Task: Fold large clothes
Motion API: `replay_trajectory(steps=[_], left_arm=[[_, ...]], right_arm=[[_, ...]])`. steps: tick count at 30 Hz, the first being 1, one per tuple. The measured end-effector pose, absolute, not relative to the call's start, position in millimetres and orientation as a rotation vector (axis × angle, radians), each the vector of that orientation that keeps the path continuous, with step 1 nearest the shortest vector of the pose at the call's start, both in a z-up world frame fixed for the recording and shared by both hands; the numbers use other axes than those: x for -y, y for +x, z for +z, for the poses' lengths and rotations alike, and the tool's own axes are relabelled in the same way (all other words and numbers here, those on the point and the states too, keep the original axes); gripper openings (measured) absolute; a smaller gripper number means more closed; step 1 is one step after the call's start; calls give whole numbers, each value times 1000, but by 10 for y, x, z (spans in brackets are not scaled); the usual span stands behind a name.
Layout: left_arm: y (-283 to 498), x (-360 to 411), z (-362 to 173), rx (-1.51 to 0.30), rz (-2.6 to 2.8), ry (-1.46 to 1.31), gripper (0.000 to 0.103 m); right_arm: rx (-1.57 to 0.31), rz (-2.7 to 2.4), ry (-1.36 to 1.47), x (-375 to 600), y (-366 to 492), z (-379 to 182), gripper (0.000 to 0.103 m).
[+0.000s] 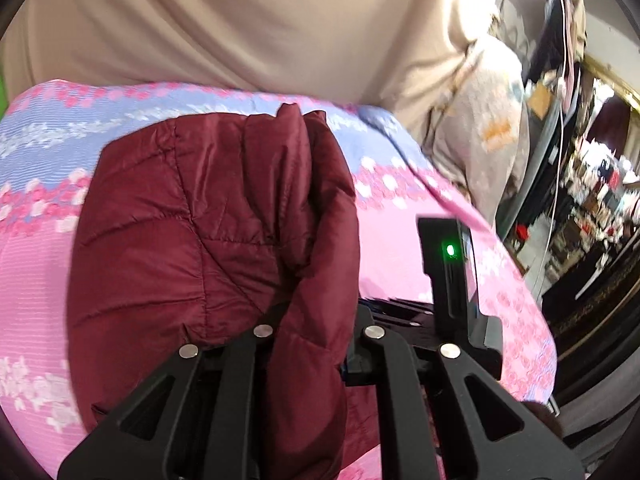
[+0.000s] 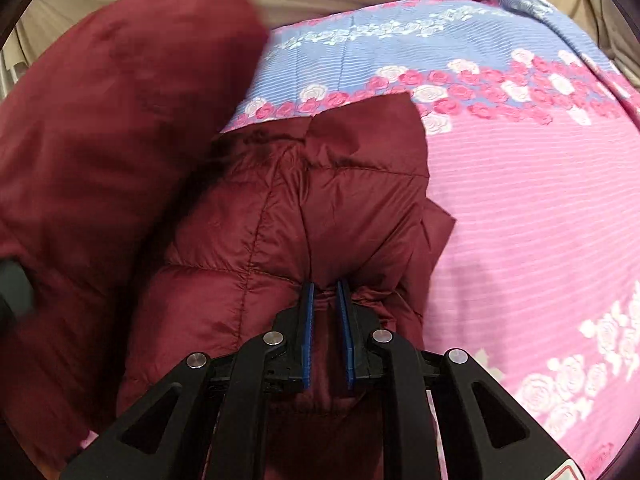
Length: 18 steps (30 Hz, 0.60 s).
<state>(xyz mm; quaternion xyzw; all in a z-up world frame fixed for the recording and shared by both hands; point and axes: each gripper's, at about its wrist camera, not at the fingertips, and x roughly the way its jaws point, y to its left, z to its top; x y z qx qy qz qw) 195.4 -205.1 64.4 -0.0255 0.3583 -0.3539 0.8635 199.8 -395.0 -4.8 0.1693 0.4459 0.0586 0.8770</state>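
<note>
Both grippers pinch quilted, puffy maroon jacket (image 2: 280, 216).

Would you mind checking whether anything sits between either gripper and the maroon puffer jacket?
Nothing visible does. The right gripper has its blue pads pinched on the jacket, and the left gripper has jacket fabric bunched between its fingers, above the floral bedspread.

A dark maroon quilted puffer jacket (image 1: 208, 216) is lying bunched on a pink-and-blue rose-print bedspread (image 1: 420, 216). Its shiny fabric is puckering along stitched seams, and folds are stacking up toward its right edge. From the right wrist view the jacket (image 2: 320, 200) is bulging in padded panels, with a pointed flap reaching toward the blue band of the bedspread (image 2: 520, 200). A large blurred panel of the same fabric is rising at the left side.
</note>
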Motion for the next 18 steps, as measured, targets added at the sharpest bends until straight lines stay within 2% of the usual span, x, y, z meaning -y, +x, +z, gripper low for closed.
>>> replay_trajectory(steps=[6,9,10,14,15,18], left_arm=[[2075,2480,211,-851,-702,-1,12],[2070,2609,111,-858,-686,45,15],[2049,2616,105,-856,-686,49,16],[1862,2411,411,-798,-785,-27,32],[1794,2301,522,-768,-808,-51,40],[1622,1820,911,-655,-815,-138,54]], right_arm=[[-869,99,484,4366,1550,124,15],[-807,74,513,4527,1211,269,26],[-795,66,515,4552,1108,303,27],[-771,59,495,4533,871,396,27],[-757,57,480,4512,813,424,30],[-706,89,448,4376,715,532,49]])
